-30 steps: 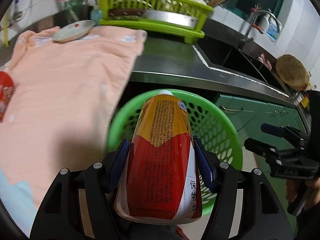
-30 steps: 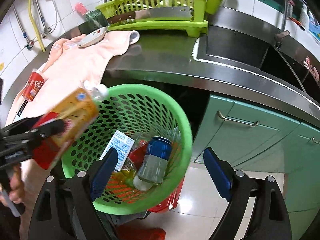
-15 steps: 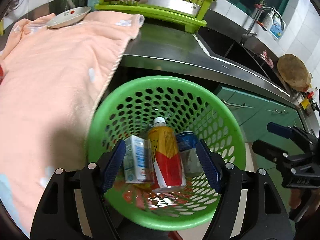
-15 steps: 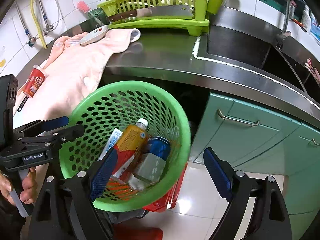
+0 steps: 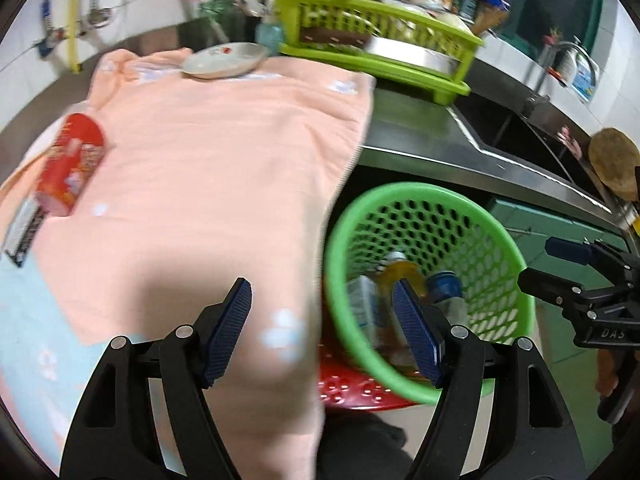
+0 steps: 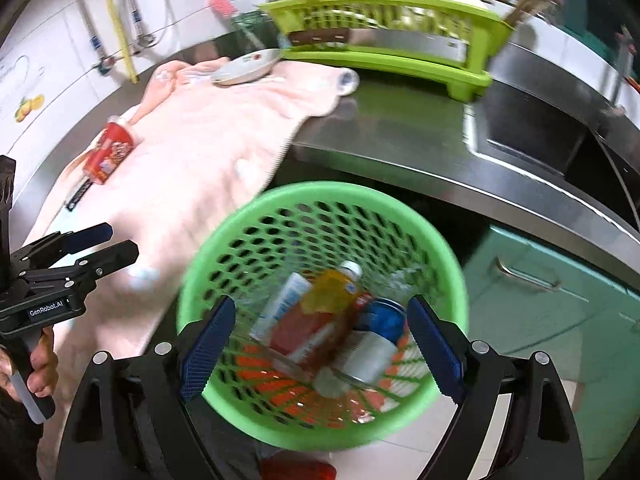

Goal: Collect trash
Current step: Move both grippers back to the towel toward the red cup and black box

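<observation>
Lying in the basket (image 6: 448,276), between the right gripper (image 6: 320,344) fingers, the bottle (image 6: 320,320) points cap-up toward the far wall, long axis tilted. Beside it: one carton (image 6: 280,308), one blue-topped can (image 6: 380,332). Left gripper (image 5: 320,328) fingers apart, empty, over the towel (image 5: 224,152); "GenRobot.AI" readable on its body. Right fingers apart, empty. One red cup (image 5: 68,164) lies ahead-left of the left fingers.

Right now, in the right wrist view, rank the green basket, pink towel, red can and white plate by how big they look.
1. pink towel
2. green basket, close behind
3. white plate and red can look alike; unranked.
</observation>
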Demonstrator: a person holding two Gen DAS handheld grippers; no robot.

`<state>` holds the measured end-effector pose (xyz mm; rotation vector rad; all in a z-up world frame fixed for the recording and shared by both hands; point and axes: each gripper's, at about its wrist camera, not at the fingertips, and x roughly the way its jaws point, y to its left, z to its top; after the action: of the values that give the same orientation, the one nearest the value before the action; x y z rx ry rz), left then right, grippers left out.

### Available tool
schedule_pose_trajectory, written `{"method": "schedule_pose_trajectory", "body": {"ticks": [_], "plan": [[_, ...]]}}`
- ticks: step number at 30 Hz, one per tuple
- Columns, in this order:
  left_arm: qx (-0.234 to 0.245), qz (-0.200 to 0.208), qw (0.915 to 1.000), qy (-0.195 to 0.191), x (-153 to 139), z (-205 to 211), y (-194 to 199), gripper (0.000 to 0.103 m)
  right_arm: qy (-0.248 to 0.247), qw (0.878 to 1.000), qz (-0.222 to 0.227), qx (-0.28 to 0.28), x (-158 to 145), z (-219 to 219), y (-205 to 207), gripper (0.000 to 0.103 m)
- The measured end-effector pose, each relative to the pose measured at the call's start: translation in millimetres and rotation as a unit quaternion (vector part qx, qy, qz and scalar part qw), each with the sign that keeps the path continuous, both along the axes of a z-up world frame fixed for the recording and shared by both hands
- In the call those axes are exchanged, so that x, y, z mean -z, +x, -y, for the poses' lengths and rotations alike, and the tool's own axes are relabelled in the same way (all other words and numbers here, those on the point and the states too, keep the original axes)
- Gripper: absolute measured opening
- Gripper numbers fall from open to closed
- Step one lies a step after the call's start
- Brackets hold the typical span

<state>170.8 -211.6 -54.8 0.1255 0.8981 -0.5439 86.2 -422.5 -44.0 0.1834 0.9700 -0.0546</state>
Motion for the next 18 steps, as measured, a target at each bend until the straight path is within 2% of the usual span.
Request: {"method": "schedule_pose_trajectory", "body": {"ticks": [10,18], "plan": [[-0.066,0.024,0.9975,0.006,-18,-81,15,0.072,0.023,0.997,0.005,-0.068,-13,-63,52,0.084],[-0.126,0.038,0.9913,0.015,-28,-151,27,0.072,0.060,0.992,0.001,-0.109,-24,-118,103,0.084]]}}
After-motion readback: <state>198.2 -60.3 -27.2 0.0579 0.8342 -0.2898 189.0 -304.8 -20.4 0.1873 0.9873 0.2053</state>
